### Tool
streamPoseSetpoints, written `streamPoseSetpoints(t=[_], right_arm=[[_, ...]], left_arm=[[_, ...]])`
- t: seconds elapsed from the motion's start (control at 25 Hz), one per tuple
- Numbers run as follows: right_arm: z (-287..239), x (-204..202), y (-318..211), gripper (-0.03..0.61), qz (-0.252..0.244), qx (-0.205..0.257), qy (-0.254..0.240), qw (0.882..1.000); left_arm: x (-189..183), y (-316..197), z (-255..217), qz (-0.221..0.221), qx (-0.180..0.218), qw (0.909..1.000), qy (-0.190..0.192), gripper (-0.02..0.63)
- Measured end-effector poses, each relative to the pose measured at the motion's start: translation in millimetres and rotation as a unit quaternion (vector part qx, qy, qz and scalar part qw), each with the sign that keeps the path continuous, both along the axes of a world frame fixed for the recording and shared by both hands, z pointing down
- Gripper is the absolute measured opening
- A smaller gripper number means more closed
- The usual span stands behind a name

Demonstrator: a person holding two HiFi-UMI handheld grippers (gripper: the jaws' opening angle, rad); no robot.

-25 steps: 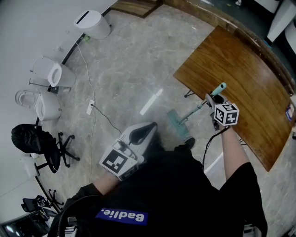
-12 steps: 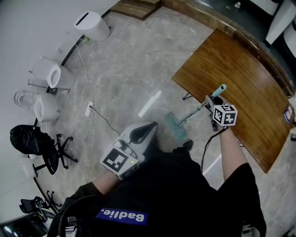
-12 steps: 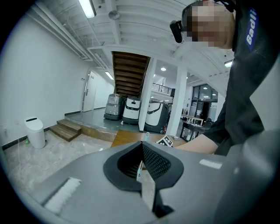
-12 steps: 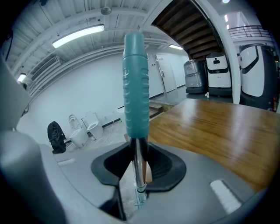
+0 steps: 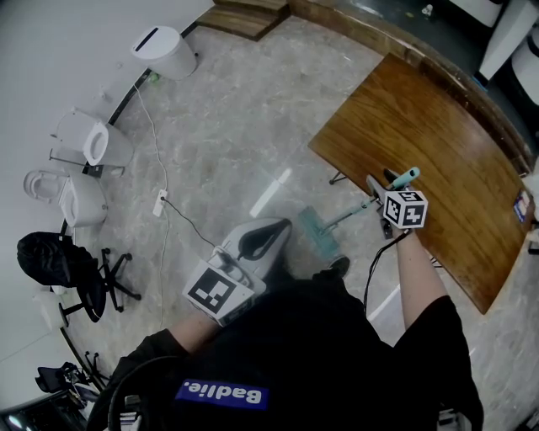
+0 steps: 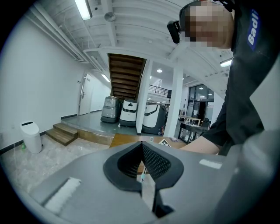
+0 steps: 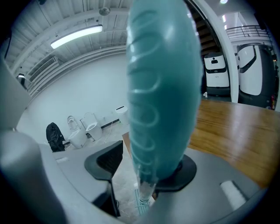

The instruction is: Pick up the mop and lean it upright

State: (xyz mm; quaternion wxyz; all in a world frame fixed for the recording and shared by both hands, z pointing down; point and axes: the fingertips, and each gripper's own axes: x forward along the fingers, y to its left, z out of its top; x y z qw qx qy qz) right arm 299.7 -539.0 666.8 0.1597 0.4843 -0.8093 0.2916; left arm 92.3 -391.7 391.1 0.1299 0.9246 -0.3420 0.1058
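Observation:
The mop stands nearly upright, its teal head (image 5: 318,233) on the floor and its teal handle grip (image 5: 405,176) against the edge of the wooden table (image 5: 438,135). My right gripper (image 5: 381,190) is at the top of the handle. In the right gripper view the grip (image 7: 159,87) fills the space between the jaws of that gripper (image 7: 144,168). Those jaws are opening: the left pad (image 7: 109,161) stands clear of the handle. My left gripper (image 5: 259,242) hovers over the floor to the left with its jaws together and nothing in them (image 6: 142,168).
Two toilets (image 5: 93,139) (image 5: 72,198), a white bin (image 5: 166,50) and a black office chair (image 5: 63,265) line the left wall. A power strip with its cable (image 5: 158,202) lies on the marble floor. Wooden steps (image 5: 248,13) are at the back.
The right gripper and the top of the mop handle have shifted slightly toward the table. The left gripper has hardly moved.

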Motion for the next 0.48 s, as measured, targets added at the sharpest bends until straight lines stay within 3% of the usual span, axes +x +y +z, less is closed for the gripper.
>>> streamPoseSetpoints(t=[0.48], right_arm=[[12,20,5,0.368,0.032,-0.005,-0.005,0.999]], left_arm=[[1,4,4,0.005,-0.009,0.9999,-0.004,0.017]])
